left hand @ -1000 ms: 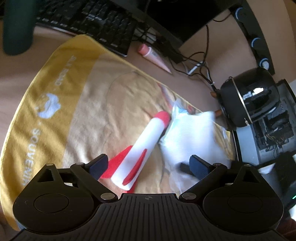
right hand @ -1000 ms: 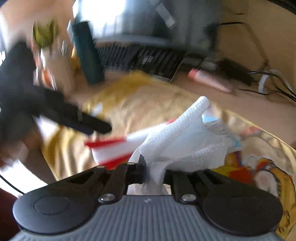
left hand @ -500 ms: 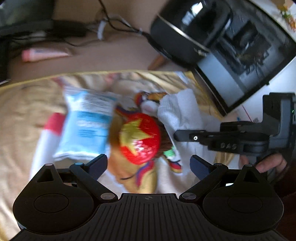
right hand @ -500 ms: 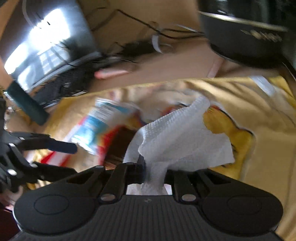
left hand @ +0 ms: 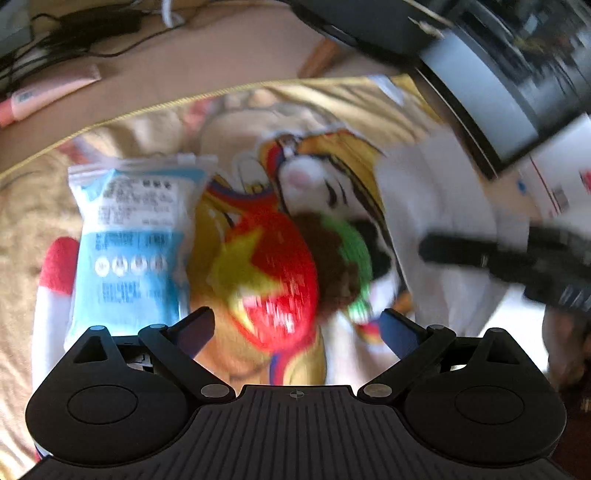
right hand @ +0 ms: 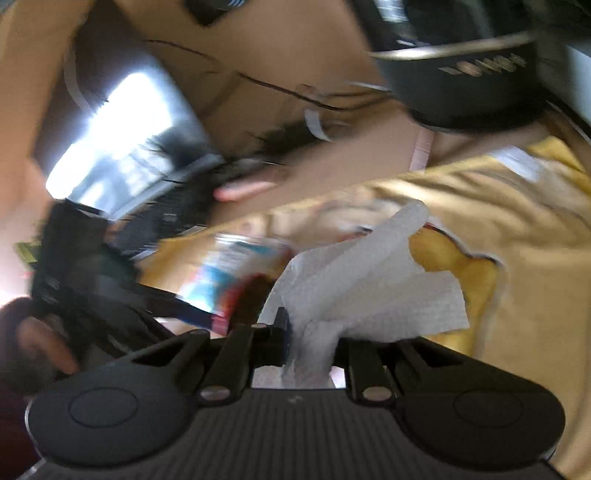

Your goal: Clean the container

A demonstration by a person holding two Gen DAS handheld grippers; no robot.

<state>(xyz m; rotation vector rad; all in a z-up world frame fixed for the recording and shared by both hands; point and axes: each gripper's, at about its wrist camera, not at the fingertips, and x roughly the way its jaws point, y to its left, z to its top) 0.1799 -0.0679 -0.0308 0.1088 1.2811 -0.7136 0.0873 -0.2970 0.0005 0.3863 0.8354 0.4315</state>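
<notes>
— Yellow terry towel (left hand: 351,99) is our landmark; we find it spread over the tan desk (left hand: 221,55) and printed with a cartoon figure. What lies on it?

— We record a white bottle with a red cap (left hand: 55,291) at the towel's left part in the left wrist view, lying on its side. That is the container. A pale blue and white packet (left hand: 133,251) lies just beside it, overlapping its right edge. The bottle's lower end is hidden behind the gripper body.

— And the left gripper (left hand: 295,325)?

— We note its jaws spread wide, holding nothing. They hang above the towel's red star print, to the right of the packet, and touch neither packet nor bottle as far as we can tell.

— The right gripper (right hand: 310,332)?

— Its jaws are drawn close on a white paper towel (right hand: 362,291), which fans up and forward from between them. In the left wrist view the right gripper appears as a dark blurred shape over the towel's right edge, the white sheet with it. The frame is smeared; we cannot tell whether the paper touches the cloth.

— Off the towel?

— Beyond its far edge we log a pink tube (left hand: 48,96) on the desk, with dark cables (left hand: 92,26) behind that. Past the towel's far right corner stands a black round appliance (right hand: 461,92). A keyboard (right hand: 166,218) lies beyond the towel's far left side in the right wrist view, blurred.
</notes>
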